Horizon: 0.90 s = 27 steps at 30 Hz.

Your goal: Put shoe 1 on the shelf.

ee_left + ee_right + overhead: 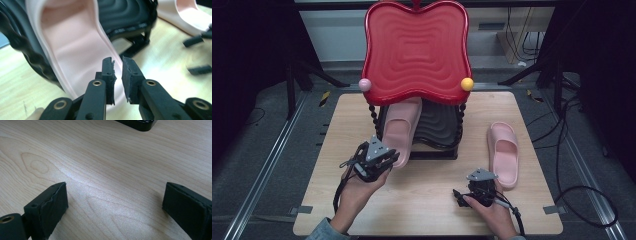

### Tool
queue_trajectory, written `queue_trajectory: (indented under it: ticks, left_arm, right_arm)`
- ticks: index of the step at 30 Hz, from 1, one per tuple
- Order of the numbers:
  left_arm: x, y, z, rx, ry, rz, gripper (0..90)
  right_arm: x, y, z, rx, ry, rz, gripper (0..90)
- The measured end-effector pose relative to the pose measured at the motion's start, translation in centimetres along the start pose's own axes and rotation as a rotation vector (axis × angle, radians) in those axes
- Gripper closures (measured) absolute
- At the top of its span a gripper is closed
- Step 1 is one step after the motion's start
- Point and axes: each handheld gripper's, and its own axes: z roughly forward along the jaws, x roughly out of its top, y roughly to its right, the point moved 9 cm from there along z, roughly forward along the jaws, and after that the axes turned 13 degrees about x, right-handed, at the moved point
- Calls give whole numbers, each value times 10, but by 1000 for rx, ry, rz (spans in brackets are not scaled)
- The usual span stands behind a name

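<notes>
A pink slipper [399, 131] lies toe-in on the left side of the black lower shelf [439, 125], its heel sticking out over the shelf's front. My left gripper [388, 158] is at that heel. In the left gripper view the heel rim of this slipper [75, 50] runs into the narrow slit between the two pads [109, 72], which are closed on it. A second pink slipper [504, 152] lies on the table at the right. My right gripper [460, 196] rests low over bare wood in front of that slipper, its jaws wide apart with nothing between them [115, 205].
A red wavy tray top [416, 50] with a pink ball [364, 84] and a yellow ball [467, 84] at its corners overhangs the shelf. The wooden table [432, 200] ends close behind my hands. Cables lie on the floor at the right.
</notes>
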Motion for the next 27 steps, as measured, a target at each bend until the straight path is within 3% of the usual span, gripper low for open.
queue_trajectory:
  ticks: [6, 10, 18, 27]
  left_arm:
    - [-15, 8, -7, -28, -15, 16, 809]
    - [-23, 16, -10, -41, -27, 50, 818]
    - [-49, 22, -4, -52, -75, 92, 865]
    - [-59, 18, 12, -56, -120, 110, 898]
  right_arm:
    - [0, 0, 0, -1, 1, 1, 64]
    - [0, 0, 0, -1, 0, 1, 64]
    - [0, 0, 0, 0, 0, 1, 64]
    - [0, 0, 0, -2, 0, 2, 64]
